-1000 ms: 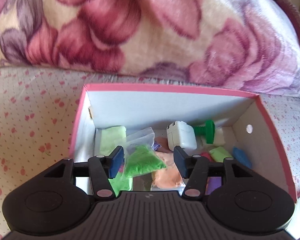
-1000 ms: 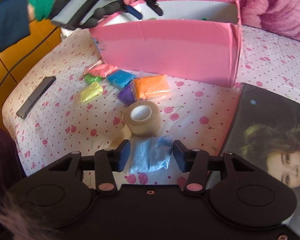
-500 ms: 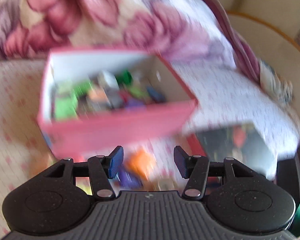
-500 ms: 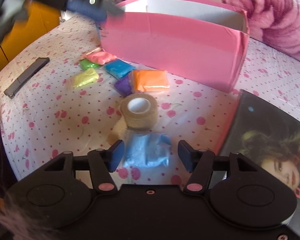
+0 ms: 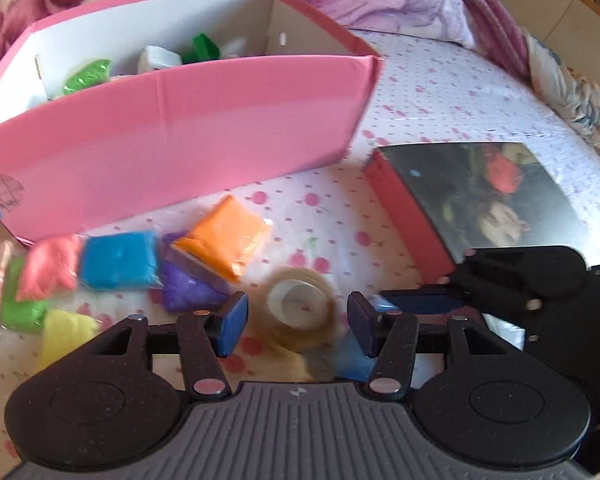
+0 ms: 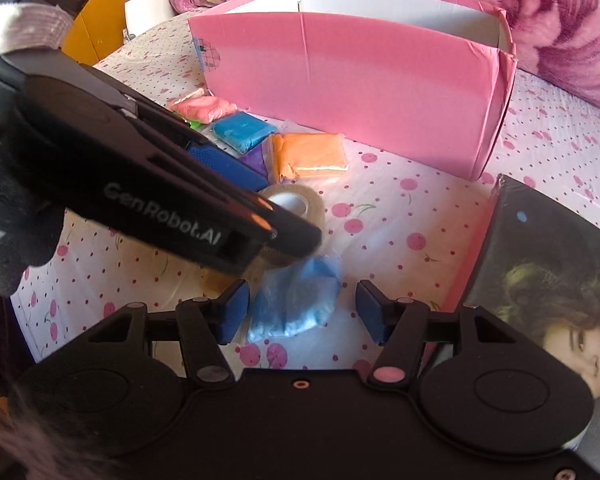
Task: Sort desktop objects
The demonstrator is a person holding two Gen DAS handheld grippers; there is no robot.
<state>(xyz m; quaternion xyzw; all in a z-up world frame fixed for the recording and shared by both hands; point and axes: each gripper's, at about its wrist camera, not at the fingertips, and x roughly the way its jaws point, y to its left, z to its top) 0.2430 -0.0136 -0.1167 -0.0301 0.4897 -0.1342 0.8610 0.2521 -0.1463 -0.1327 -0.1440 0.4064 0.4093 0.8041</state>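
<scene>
The left gripper (image 5: 296, 328) is closing, its fingers either side of the tape roll (image 5: 300, 306). The right gripper (image 6: 298, 312) stands partly open around the light blue bag (image 6: 296, 306), not pressing it. Beyond lie coloured packets (image 5: 118, 260), then the pink box (image 5: 172, 140).

1 pink box (image 5: 188, 136), 1 tape roll (image 5: 300, 308), 1 book (image 5: 492, 196), approx. 8 clay packs (image 5: 118, 260) outside the box, 2 grippers (image 5: 296, 322).
</scene>
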